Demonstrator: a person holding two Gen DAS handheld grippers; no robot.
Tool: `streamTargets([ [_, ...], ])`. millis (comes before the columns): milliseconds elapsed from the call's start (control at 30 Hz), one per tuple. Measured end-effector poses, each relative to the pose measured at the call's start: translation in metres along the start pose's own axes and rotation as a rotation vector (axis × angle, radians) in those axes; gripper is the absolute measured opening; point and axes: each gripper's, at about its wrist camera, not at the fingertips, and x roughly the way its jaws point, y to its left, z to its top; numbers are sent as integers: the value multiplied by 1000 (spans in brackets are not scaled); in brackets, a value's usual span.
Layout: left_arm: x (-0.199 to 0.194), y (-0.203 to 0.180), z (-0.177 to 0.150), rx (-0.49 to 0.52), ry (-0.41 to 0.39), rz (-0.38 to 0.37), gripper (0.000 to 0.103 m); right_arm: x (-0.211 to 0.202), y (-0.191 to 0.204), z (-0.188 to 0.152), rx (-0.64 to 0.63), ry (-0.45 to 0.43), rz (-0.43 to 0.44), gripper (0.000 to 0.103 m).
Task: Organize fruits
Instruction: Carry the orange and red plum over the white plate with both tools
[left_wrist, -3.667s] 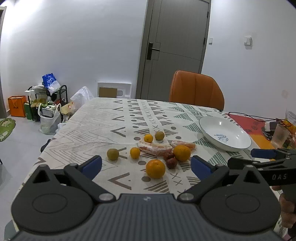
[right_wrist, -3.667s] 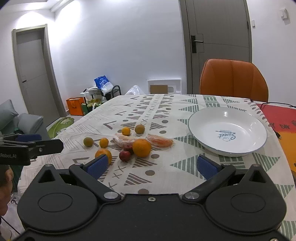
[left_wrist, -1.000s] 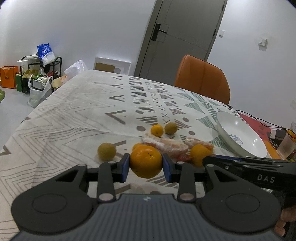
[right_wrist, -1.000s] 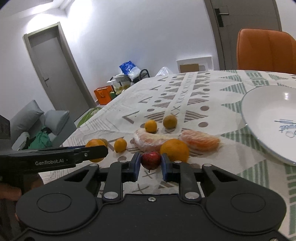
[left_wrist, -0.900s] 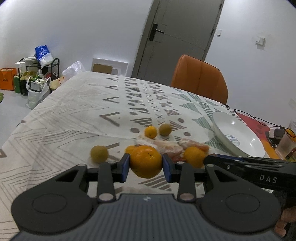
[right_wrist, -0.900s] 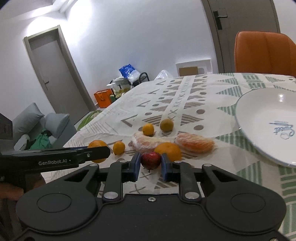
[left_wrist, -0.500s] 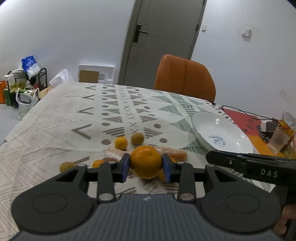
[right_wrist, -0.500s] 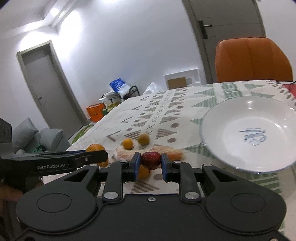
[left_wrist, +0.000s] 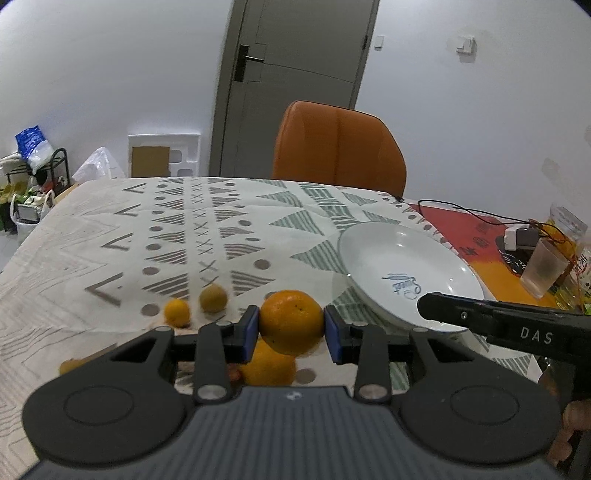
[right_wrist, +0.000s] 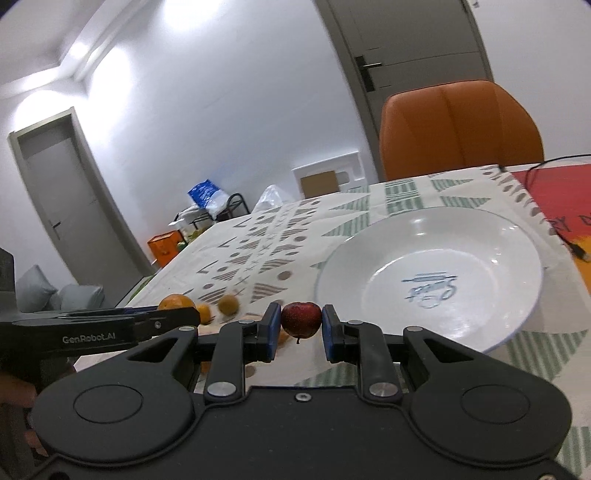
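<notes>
My left gripper (left_wrist: 291, 329) is shut on a large orange (left_wrist: 291, 321) and holds it above the table, left of the white plate (left_wrist: 406, 254). My right gripper (right_wrist: 298, 331) is shut on a small dark red fruit (right_wrist: 301, 319), held in the air just left of the plate's (right_wrist: 480, 229) near rim. The plate holds nothing. Left on the cloth are another orange (left_wrist: 267, 363), a small orange (left_wrist: 177, 312) and a greenish-brown fruit (left_wrist: 213, 299). The left gripper with its orange shows in the right wrist view (right_wrist: 176, 303).
An orange chair (left_wrist: 338, 147) stands at the table's far side. A plastic cup (left_wrist: 545, 271), cables and small items sit on the red mat at the right. The patterned tablecloth (left_wrist: 166, 229) spreads to the left and far side.
Both grippers closed on their fruits and lifted them. In the last second both have moved right toward the plate, which now looms larger in both views.
</notes>
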Motion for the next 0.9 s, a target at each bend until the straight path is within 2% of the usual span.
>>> streamTargets([
  [667,59,-64,26,49,51,-25,36,-5,-75,10,43,12,-79,22],
  [800,73,-74,28,50,65,-38,36,0,-84,9,44,25,-92,29],
  [900,82,-80,29,50,71,-56,36,1,-88,8,46,39,-91,29],
])
